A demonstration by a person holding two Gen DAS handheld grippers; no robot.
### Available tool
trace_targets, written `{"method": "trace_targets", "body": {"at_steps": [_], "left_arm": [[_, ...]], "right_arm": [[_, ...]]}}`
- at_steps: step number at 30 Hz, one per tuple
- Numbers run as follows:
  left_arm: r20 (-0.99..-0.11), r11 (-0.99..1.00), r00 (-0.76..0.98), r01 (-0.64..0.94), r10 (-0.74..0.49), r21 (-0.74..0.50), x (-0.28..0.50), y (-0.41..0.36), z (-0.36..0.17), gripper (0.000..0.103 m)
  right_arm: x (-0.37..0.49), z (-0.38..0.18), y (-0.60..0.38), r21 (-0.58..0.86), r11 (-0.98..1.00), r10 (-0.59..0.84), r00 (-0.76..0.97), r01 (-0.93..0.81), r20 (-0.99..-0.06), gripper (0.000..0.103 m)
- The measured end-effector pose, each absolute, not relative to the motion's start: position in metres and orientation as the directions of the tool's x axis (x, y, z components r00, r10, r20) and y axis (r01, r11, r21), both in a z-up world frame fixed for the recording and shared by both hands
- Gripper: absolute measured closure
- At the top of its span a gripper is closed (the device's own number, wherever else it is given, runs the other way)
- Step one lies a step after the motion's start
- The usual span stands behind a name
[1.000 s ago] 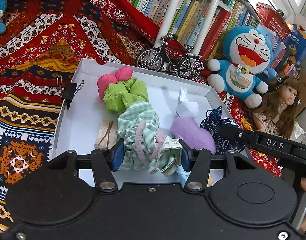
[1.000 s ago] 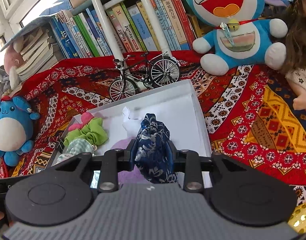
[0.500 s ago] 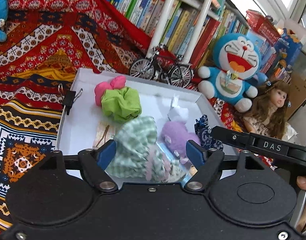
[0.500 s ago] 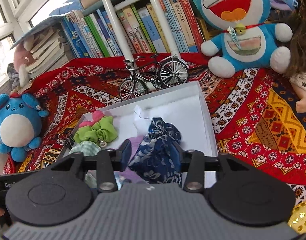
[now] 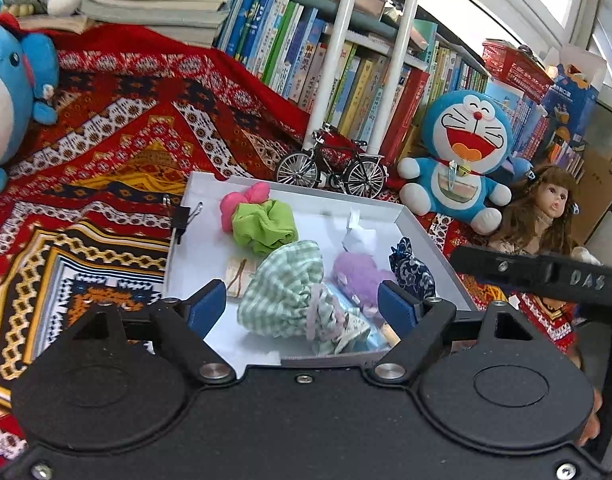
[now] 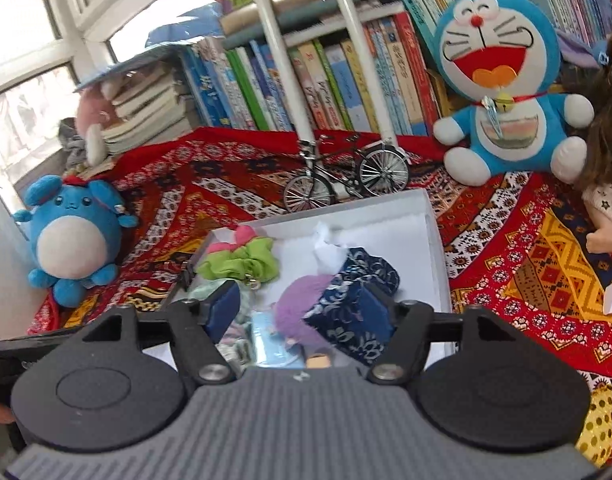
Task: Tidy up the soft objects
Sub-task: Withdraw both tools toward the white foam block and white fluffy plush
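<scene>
A white tray (image 5: pixel 194 248) on the patterned cloth holds soft items: a green-checked scrunchie (image 5: pixel 290 296), a lime green scrunchie (image 5: pixel 262 224), a pink one (image 5: pixel 242 200), a purple fluffy one (image 5: pixel 357 276) and a navy patterned one (image 5: pixel 411 268). My left gripper (image 5: pixel 304 306) is open above the tray's near edge, with the checked scrunchie lying loose between its fingers. My right gripper (image 6: pixel 306 312) is open; the navy scrunchie (image 6: pixel 353 296) rests in the tray (image 6: pixel 433 248) against its right finger. The purple one (image 6: pixel 298 308) lies beside it.
A model bicycle (image 5: pixel 333 168) stands behind the tray. A Doraemon plush (image 5: pixel 461 152) and a doll (image 5: pixel 541 212) sit to the right, a blue round plush (image 6: pixel 72 236) to the left. Bookshelves with white poles line the back. A black binder clip (image 5: pixel 182 216) grips the tray's left rim.
Both grippers opened and pulled back and up. The checked scrunchie and the navy scrunchie were let go and now lie in the tray.
</scene>
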State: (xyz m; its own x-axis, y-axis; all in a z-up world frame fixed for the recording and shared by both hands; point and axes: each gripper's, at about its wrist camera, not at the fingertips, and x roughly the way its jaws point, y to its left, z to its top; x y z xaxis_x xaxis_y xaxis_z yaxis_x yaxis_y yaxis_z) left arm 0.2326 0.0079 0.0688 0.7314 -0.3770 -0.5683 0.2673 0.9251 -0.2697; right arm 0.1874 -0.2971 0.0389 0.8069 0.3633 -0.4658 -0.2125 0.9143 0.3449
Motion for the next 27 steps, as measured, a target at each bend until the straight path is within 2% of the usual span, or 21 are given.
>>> {"method": "trace_targets", "body": {"at_steps": [5, 10, 18, 23, 27], "left_arm": [[-0.538, 0.934, 0.764, 0.278, -0.357, -0.224, 0.207, 0.014, 0.073, 0.019], [-0.523, 0.928, 0.767, 0.287, -0.371, -0.237, 0.192, 0.025, 0.076, 0.018], [-0.567, 0.927, 0.736, 0.250, -0.369, -0.279, 0.195, 0.052, 0.077, 0.018], [-0.611, 0.914, 0.684, 0.238, -0.398, -0.329, 0.203, 0.060, 0.072, 0.018], [-0.649, 0.922, 0.658, 0.218, -0.380, -0.319, 0.212, 0.061, 0.067, 0.018]], "right_arm": [[0.167, 0.050, -0.292, 0.328, 0.908, 0.389, 0.819, -0.261, -0.422, 0.020], [0.140, 0.062, -0.282, 0.276, 0.908, 0.402, 0.841, -0.315, -0.361, 0.019], [0.088, 0.074, -0.250, 0.101, 0.897, 0.441, 0.849, -0.431, -0.291, 0.016], [0.055, 0.069, -0.220, -0.021, 0.857, 0.486, 0.822, -0.515, -0.297, 0.016], [0.030, 0.058, -0.192, -0.138, 0.816, 0.500, 0.805, -0.562, -0.319, 0.016]]}}
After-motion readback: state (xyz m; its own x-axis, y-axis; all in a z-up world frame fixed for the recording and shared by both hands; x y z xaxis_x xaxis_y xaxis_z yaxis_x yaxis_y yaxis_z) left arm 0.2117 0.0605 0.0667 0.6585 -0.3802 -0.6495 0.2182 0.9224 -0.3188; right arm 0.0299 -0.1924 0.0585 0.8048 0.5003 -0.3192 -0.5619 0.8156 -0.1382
